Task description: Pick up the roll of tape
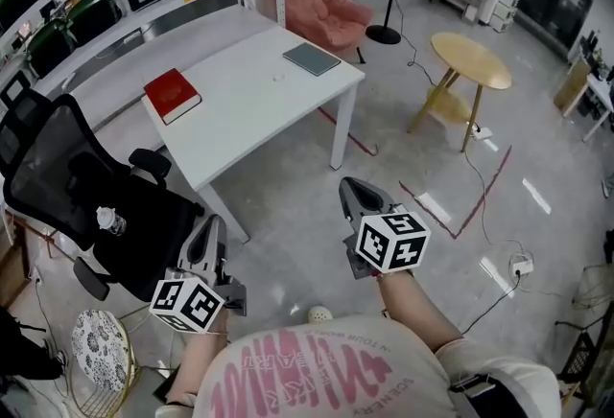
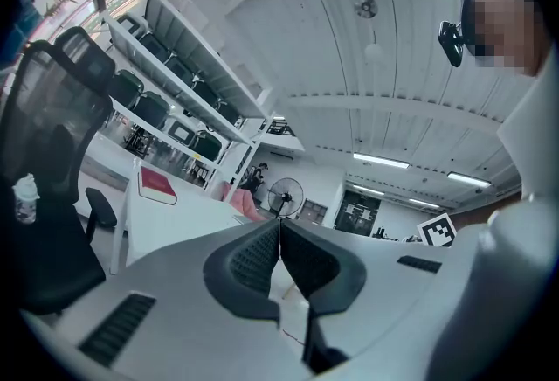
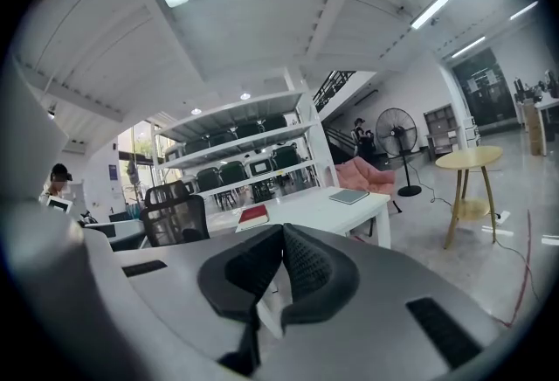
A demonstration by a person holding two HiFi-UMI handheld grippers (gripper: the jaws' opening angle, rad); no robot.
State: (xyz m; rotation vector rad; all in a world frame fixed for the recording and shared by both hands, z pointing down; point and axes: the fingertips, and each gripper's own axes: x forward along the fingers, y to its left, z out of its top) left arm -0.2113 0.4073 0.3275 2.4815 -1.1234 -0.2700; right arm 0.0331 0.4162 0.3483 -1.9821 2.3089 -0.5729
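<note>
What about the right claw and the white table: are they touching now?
Apart. In the right gripper view the white table stands well ahead of the shut right claw, with open space between them.

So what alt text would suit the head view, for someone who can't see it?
A person, seen from above, holds the left tongs and right tongs, both shut, over grey floor short of a white table bearing a red book, a grey notebook and a small pale ring, perhaps the tape.
</note>
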